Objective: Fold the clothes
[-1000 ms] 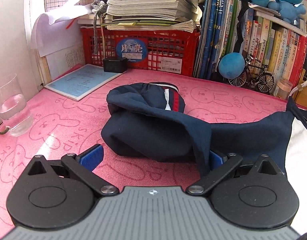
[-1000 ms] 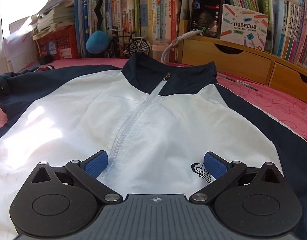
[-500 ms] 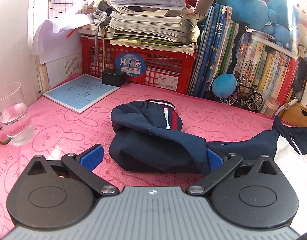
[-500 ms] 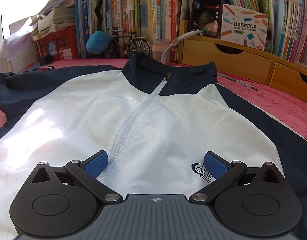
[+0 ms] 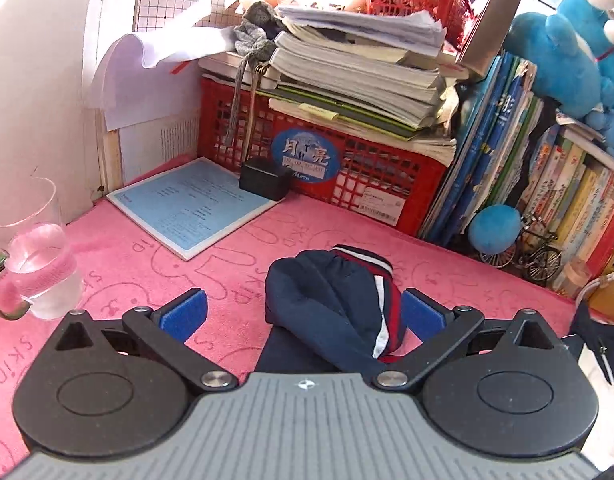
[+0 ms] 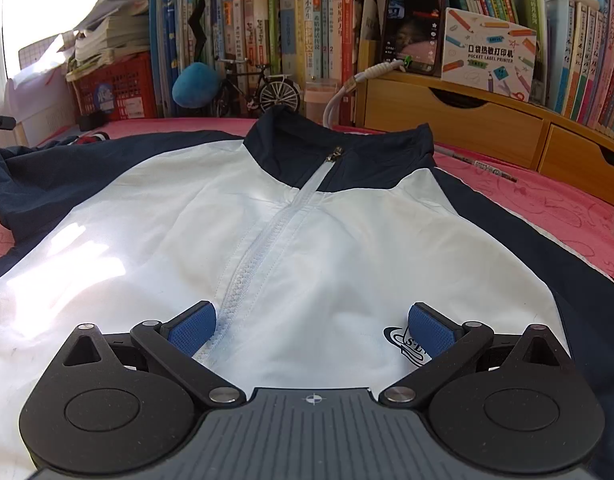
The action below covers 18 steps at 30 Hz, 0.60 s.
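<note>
Jacket (image 6: 307, 248) lies zipped; its navy sleeve (image 5: 331, 304) sits between the released left tool (image 5: 303, 312); right tool (image 6: 311, 328) hovers released.

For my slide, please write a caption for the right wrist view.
Open right gripper above a zipped white and navy jacket spread on a pink table.

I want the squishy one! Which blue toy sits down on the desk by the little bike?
The blue ball. It rests on the pink mat beside the bike; the blue plush perches up on the books.
</note>
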Each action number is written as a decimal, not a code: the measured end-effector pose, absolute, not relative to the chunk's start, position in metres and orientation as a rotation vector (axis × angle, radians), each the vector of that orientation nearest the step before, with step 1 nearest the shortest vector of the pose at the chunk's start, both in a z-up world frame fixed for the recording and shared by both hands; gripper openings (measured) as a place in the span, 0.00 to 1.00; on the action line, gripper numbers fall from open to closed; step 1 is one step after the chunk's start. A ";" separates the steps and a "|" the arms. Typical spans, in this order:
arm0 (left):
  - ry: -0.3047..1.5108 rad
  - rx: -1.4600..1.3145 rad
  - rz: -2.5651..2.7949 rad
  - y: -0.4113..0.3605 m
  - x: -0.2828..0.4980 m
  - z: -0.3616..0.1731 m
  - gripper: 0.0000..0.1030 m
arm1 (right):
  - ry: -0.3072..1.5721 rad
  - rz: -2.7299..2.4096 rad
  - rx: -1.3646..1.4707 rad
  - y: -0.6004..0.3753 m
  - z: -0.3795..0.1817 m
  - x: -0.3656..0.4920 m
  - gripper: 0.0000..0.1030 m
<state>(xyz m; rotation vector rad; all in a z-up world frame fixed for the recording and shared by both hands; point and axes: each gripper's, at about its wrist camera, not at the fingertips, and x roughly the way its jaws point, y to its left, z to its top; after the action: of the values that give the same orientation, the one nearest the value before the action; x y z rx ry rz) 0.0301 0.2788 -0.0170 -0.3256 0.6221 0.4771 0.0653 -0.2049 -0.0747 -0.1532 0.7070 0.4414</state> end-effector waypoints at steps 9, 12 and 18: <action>0.773 -0.344 0.503 0.280 0.085 -0.062 0.65 | 0.707 0.443 -0.154 -0.206 -0.075 0.066 1.00; 0.687 -0.365 0.455 0.275 0.082 -0.037 0.21 | 0.708 0.442 -0.154 -0.206 -0.075 0.067 1.00; 0.240 -0.366 0.360 0.273 0.044 0.072 0.16 | 0.708 0.441 -0.153 -0.206 -0.075 0.067 1.00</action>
<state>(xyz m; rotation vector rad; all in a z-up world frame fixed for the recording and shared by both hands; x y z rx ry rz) 0.0442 0.2726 0.0723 -0.3656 0.2401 0.3598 0.0671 -0.2057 -0.0749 -0.1528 0.7076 0.4415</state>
